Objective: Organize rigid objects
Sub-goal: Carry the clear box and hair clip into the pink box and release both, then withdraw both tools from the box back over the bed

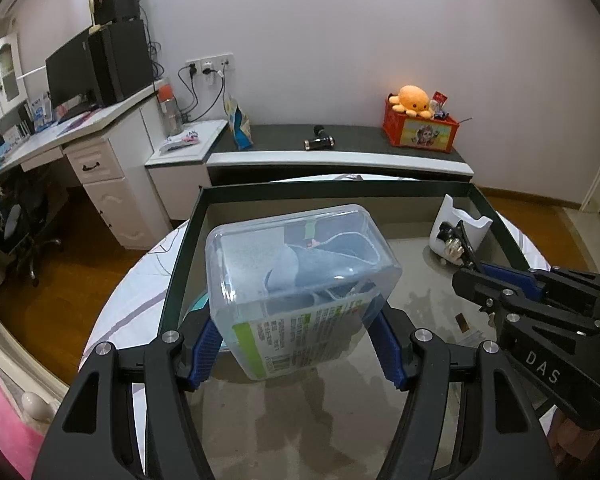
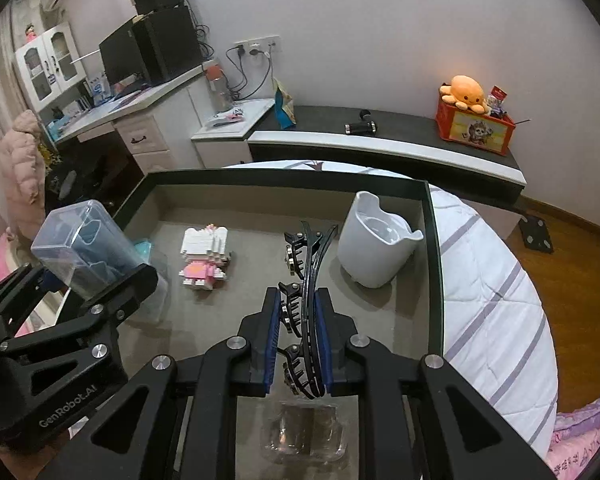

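My left gripper (image 1: 294, 320) is shut on a clear plastic box (image 1: 296, 276) with blue cloth inside, held above the glass table; the box also shows in the right wrist view (image 2: 88, 244). My right gripper (image 2: 298, 312) is shut on a black hair clip (image 2: 306, 280) with metal studs, held above the table; the clip also shows in the left wrist view (image 1: 458, 246). A white cup (image 2: 374, 240) stands at the table's far right, just beyond the clip. A white and pink block figure (image 2: 204, 254) lies on the table's middle left.
The glass table (image 2: 236, 200) has a dark rim. A small clear packet (image 2: 304, 432) lies on it under my right gripper. Behind are a low dark shelf (image 2: 400, 132) with a red box and an orange plush, and a white desk with a monitor at the left.
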Tool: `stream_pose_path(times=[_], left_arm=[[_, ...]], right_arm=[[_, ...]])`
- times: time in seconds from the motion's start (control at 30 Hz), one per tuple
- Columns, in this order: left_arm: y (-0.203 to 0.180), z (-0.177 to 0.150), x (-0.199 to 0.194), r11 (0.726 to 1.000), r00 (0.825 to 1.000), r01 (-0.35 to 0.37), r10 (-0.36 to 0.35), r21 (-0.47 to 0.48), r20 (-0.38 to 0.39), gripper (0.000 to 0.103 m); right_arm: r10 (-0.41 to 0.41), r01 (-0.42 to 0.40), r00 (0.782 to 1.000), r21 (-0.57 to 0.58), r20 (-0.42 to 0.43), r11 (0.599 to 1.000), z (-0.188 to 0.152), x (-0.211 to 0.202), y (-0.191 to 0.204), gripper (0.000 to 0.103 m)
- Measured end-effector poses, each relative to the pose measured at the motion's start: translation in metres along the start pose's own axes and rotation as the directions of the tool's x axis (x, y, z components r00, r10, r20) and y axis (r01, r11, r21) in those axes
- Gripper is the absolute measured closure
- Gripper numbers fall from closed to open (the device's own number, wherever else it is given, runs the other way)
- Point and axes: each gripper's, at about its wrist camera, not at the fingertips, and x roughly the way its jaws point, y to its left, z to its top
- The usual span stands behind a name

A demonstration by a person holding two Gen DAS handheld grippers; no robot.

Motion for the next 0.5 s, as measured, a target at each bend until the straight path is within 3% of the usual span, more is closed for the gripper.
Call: stream_pose_path(times=[0.07,0.1,0.17,0.27,0.3,0.4,0.5], left_arm=[[0.000,-0.001,-0.003,1.000,1.000,-0.015,0.015,0.007,0.010,0.030],[0.000,-0.001,-0.004,1.000,1.000,-0.022,0.022,0.006,0.014,0.026],[0.005,-0.001,-0.010,1.000,0.999,-0.031,0.031,-0.005,0.029,0.021],[0.015,-0.001,-0.024,0.999,0.998,-0.041,0.042,-0.034,0.050,0.005],[0.017,-0.001,-0.027,0.998,0.997,-0.041,0.044,-0.039,0.057,0.000],[0.020,-0.001,-0.048,0.998,0.994,-0.050,0.054,-0.045,0.094,0.000],[0.024,-0.004,-0.068,0.997,0.990,-0.058,0.065,-0.058,0.123,0.000]], right_arm=[[-0.009,0.009,1.000,-0.001,0.003,1.000,0.000,-0.001,0.001,0.053],[-0.012,0.012,1.000,-0.002,0.010,1.000,-0.001,-0.002,0.001,0.046],[-0.028,0.028,0.999,0.008,0.023,1.000,-0.001,-0.006,0.000,0.037],[-0.049,0.047,0.998,0.037,0.048,0.998,-0.003,-0.018,-0.005,0.021],[-0.044,0.041,0.998,0.040,0.055,0.998,-0.003,-0.021,-0.005,0.020],[-0.054,0.050,0.995,0.048,0.079,0.998,-0.006,-0.037,-0.002,0.017],[-0.092,0.085,0.990,0.071,0.106,0.994,-0.010,-0.054,-0.001,0.001]])
